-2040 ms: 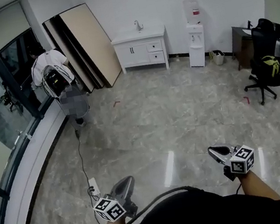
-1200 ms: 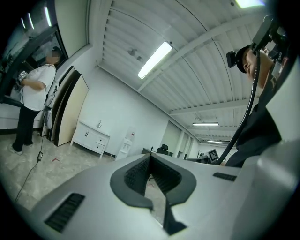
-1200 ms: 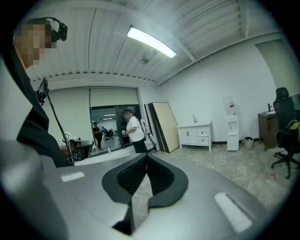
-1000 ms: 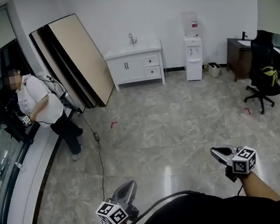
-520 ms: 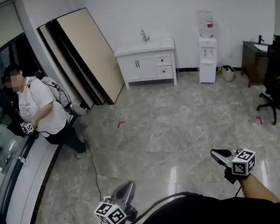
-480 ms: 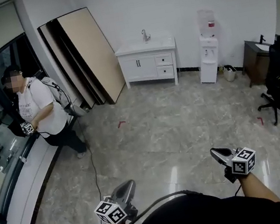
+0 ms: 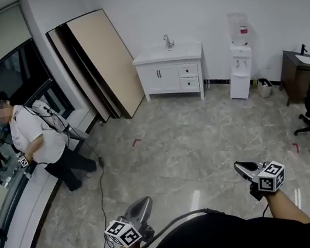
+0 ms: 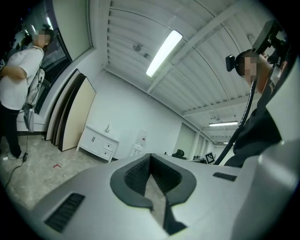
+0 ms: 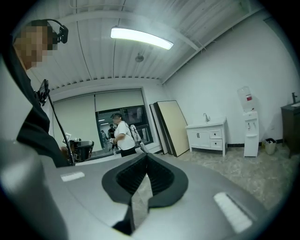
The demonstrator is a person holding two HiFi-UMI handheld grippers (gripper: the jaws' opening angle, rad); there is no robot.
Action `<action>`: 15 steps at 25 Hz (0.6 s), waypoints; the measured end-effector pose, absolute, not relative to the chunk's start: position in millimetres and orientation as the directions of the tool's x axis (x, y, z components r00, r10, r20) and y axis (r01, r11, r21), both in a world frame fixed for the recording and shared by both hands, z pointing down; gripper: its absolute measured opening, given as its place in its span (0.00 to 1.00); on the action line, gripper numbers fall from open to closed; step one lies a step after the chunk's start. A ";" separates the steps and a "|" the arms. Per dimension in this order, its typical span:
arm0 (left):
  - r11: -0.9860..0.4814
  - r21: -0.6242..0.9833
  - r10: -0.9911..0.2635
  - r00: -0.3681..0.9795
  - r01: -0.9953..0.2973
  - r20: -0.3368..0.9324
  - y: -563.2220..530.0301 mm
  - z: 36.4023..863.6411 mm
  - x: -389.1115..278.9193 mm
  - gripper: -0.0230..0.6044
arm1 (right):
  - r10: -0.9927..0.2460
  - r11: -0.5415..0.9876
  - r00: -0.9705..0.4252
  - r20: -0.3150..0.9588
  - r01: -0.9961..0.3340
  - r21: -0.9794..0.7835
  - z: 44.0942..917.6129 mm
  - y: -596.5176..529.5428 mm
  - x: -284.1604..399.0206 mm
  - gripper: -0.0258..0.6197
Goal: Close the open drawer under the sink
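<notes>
Grey marbled tile floor [image 7: 194, 143], big bare room, white walls. Nearest me are the left gripper [image 7: 141, 205] and right gripper [image 7: 243, 167], held low in front of my body. Both have jaws pressed together with nothing between them; both gripper views agree. Mid-left, a person [image 7: 37, 144] stands by the window, with a cable [image 7: 99, 183] trailing over the floor.

At the far wall is the white sink cabinet [image 7: 172, 77], well apart from both grippers, its drawers [image 7: 188, 77] on the right half. Too far to tell which one stands out.

Step in hand, as I judge it: the approach. To do it well, skirt the cable, arrive square to the drawer front, and push flat with closed jaws.

Containers:
- Drawer contents are not visible.
- The water dispenser [image 7: 240, 58] carries a bottle, level unreadable.
- A small bin [image 7: 265, 88] sits beside it, contents unclear.
</notes>
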State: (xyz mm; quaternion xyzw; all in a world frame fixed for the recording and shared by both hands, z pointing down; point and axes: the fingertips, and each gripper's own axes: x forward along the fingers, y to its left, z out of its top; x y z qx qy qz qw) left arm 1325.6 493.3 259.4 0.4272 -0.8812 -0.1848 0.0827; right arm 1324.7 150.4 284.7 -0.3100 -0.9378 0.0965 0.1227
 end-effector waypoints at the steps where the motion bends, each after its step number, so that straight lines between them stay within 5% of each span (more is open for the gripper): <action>1: 0.565 0.399 -0.786 -0.618 -0.722 -0.005 485.3 260.8 1320.3 0.04 | 0.604 0.789 -0.779 0.169 0.554 -0.266 286.8 143.3 1318.5 0.04; 15: 0.487 0.446 -0.838 -0.546 -0.751 -0.004 470.6 279.8 1200.4 0.04 | 0.529 0.837 -0.824 0.204 0.468 -0.283 307.7 130.9 1235.7 0.04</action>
